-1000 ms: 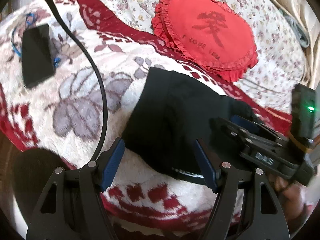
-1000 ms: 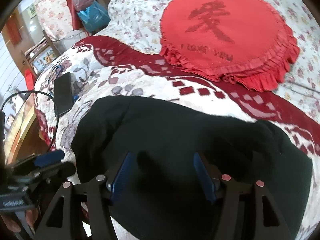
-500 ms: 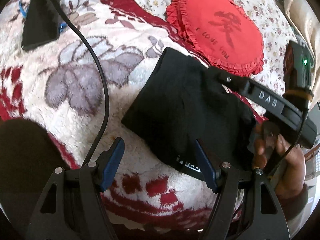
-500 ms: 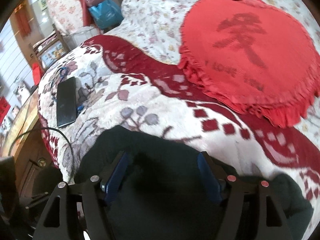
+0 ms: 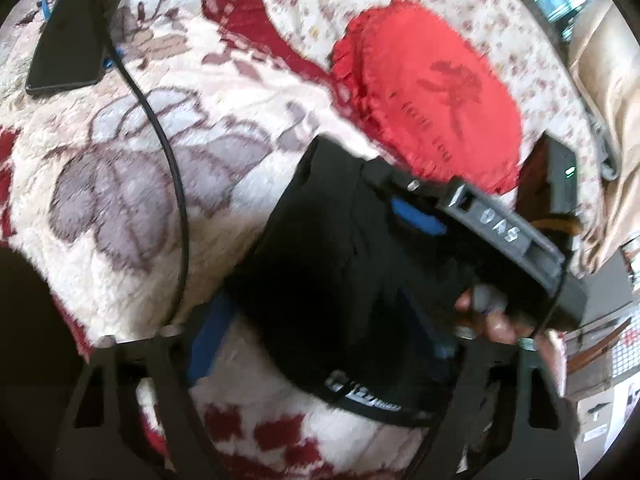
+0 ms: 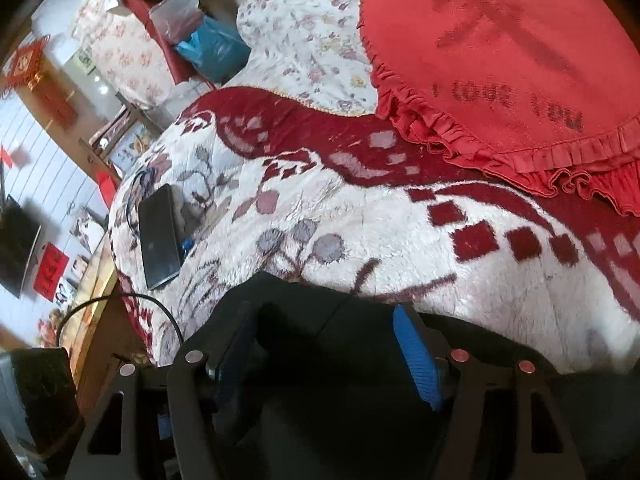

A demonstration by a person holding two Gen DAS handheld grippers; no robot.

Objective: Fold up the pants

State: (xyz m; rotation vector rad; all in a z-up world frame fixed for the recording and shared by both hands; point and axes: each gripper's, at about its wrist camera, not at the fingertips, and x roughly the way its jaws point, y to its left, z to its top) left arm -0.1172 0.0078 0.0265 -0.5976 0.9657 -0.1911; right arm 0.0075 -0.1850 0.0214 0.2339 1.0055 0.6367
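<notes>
The black fabric pants (image 5: 320, 264), folded into a compact rectangle, lie on the plush red-and-cream floral blanket (image 5: 120, 184). The left gripper (image 5: 320, 344), its jaws just closing, straddles the near edge; whether it pinches is unclear (blurred). The right gripper (image 6: 324, 356) stands open over the cloth. Best to press both flat, edges aligned, in 1 smooth sweep.

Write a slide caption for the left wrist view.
Both grippers, left gripper closing and right gripper, work over folded black pants on a floral blanket.

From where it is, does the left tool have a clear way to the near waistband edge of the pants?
Probably yes. The pants already lie between the left tool fingers, whose jaws have just been closing, with the waistband just ahead. The right tool sits farther back on the cloth.
</notes>
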